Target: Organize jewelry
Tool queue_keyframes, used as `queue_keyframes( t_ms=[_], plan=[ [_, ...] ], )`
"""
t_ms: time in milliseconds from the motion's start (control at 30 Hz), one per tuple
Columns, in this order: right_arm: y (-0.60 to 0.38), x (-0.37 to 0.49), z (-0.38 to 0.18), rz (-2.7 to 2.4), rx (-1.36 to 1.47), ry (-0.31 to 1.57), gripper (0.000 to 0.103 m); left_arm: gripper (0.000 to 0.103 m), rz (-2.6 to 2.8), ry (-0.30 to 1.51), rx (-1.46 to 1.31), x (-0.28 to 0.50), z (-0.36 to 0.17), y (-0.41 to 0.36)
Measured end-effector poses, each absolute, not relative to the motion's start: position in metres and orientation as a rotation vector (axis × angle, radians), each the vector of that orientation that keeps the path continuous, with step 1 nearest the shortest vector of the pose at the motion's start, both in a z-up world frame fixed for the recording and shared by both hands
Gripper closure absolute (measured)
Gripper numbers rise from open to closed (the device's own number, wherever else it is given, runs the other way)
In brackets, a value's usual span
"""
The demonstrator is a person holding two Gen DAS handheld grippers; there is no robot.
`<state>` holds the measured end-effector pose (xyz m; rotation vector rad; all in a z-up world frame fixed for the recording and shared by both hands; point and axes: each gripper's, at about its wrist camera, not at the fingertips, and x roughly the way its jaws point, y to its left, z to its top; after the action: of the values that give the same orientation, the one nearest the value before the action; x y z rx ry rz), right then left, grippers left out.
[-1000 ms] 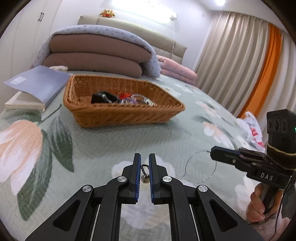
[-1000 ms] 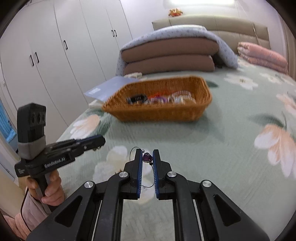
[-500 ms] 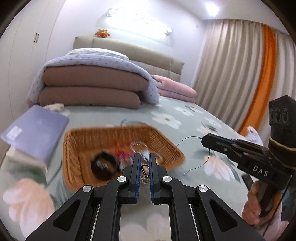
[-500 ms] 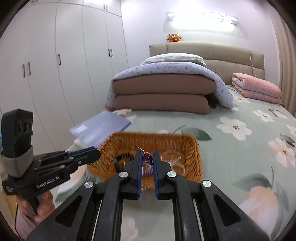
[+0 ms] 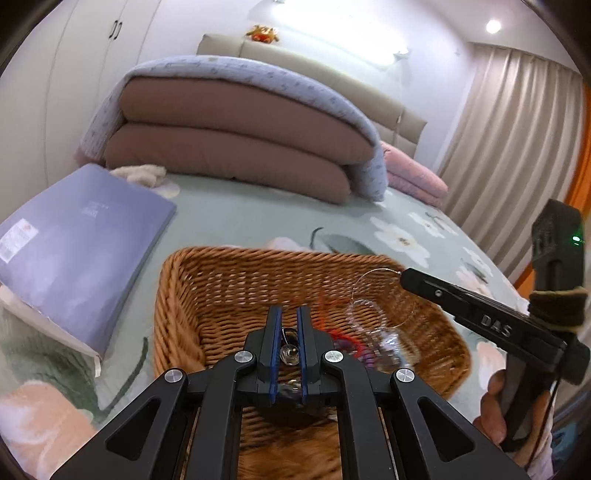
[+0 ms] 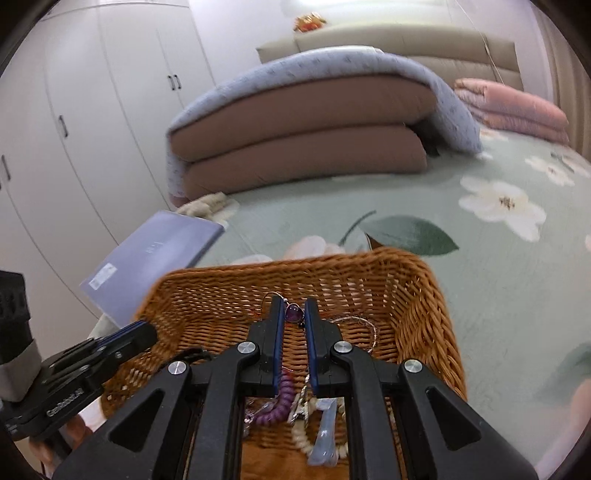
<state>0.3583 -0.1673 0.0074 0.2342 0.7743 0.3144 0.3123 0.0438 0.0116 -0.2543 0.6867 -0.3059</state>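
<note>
Both claws over the wicker basket (image 5: 184,291) on the bed: left claw (image 5: 287,334) clenched on a small metal earring (image 5: 288,352), right claw (image 6: 294,325) clenched on a purple heart pendant (image 6: 294,313) with thin wire loop (image 5: 373,280); more jewelry in basket beneath, purple coil (image 6: 277,400), beads (image 6: 301,435)

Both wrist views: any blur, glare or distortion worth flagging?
Left wrist: basket smeared by motion, wall light blown out, fisheye bends the curtain. Right wrist: basket rim softly blurred, gripper sharp, wardrobe bowed.
</note>
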Motion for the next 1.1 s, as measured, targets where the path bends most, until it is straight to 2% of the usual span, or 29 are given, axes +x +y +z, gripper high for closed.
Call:
queue_keyframes(
  t_ms=[100,133,167,267,400,500,600,633,667,733,767,800,833,933,1100],
  plan=[
    [-0.170,0.359,0.002,0.311,0.249,0.785,0.088,0.094,-0.291,0.707,-0.264,0.318,0.004,0.046],
    [-0.172,0.358,0.001,0.313,0.252,0.785,0.082,0.094,-0.286,0.713,-0.270,0.320,0.002,0.047],
    [-0.174,0.357,0.001,0.314,0.256,0.780,0.073,0.088,-0.289,0.722,-0.279,0.321,0.001,0.049],
    [-0.175,0.345,0.010,0.316,0.246,0.737,0.067,0.049,-0.291,0.720,-0.323,0.320,0.001,0.054],
    [-0.174,0.325,0.024,0.318,0.225,0.708,0.067,0.047,-0.298,0.658,-0.345,0.309,0.012,0.061],
    [-0.173,0.296,0.042,0.326,0.202,0.677,0.062,0.047,-0.294,0.629,-0.348,0.294,0.019,0.062],
    [-0.174,0.251,0.059,0.326,0.178,0.624,0.041,0.047,-0.298,0.588,-0.337,0.266,0.034,0.058],
    [-0.174,0.238,0.063,0.319,0.168,0.609,0.029,0.047,-0.295,0.574,-0.328,0.257,0.040,0.055],
    [-0.173,0.220,0.067,0.307,0.154,0.586,0.023,0.047,-0.284,0.554,-0.314,0.243,0.049,0.052],
    [-0.176,0.181,0.071,0.284,0.150,0.537,0.022,0.045,-0.242,0.525,-0.275,0.212,0.062,0.046],
    [-0.177,0.170,0.071,0.268,0.155,0.531,0.022,0.039,-0.204,0.513,-0.264,0.198,0.066,0.045],
    [-0.178,0.157,0.071,0.250,0.163,0.529,0.022,0.028,-0.149,0.500,-0.266,0.181,0.067,0.044],
    [-0.179,0.144,0.068,0.243,0.167,0.534,0.022,0.024,-0.105,0.496,-0.285,0.169,0.066,0.044],
    [-0.182,0.120,0.058,0.186,0.142,0.536,0.022,0.024,-0.029,0.473,-0.340,0.129,0.058,0.040],
    [-0.183,0.092,0.023,0.096,0.131,0.521,0.022,0.024,0.096,0.462,-0.225,0.086,0.034,0.018]
  ],
)
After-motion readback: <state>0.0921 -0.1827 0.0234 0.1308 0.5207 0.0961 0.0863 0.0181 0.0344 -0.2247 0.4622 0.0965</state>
